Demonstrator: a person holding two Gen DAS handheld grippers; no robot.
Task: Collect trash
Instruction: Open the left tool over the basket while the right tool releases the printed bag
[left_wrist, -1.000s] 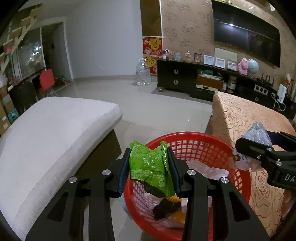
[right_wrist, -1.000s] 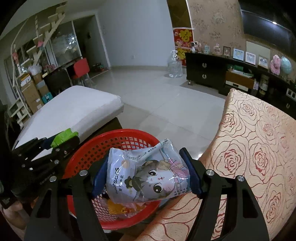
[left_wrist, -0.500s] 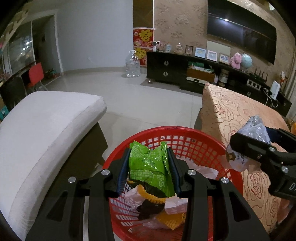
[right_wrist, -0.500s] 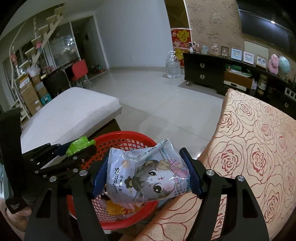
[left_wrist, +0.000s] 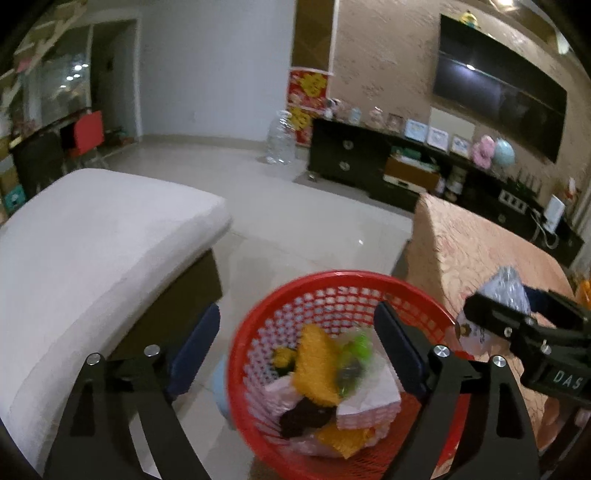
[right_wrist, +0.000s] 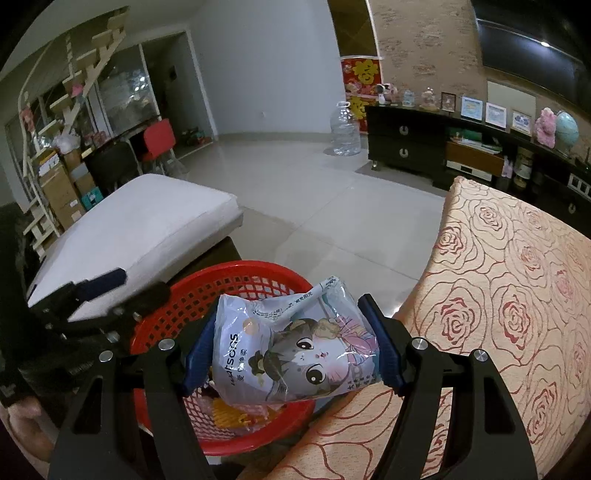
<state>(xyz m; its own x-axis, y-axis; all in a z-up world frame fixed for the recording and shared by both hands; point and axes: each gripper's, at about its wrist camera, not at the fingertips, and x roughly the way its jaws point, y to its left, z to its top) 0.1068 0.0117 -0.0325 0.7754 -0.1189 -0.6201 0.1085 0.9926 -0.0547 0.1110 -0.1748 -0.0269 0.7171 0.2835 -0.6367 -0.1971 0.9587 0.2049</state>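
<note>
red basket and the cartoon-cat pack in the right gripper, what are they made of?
Red basket: looks like moulded plastic, slightly glossy, with a regular grid of holes in its wall and a smooth solid rim.
Cartoon-cat pack, gripped by the right gripper: seems thin printed plastic film, shiny, with creases and glare; contents unclear.

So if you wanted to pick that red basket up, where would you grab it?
Probably by the rim of the red basket, coming down from above. The top is open and its thin lip stands clear all round, so jaws could close over it, one finger inside and one outside. The near rim on the white cushion side looks easiest: the trash heaps towards the other side.
</note>
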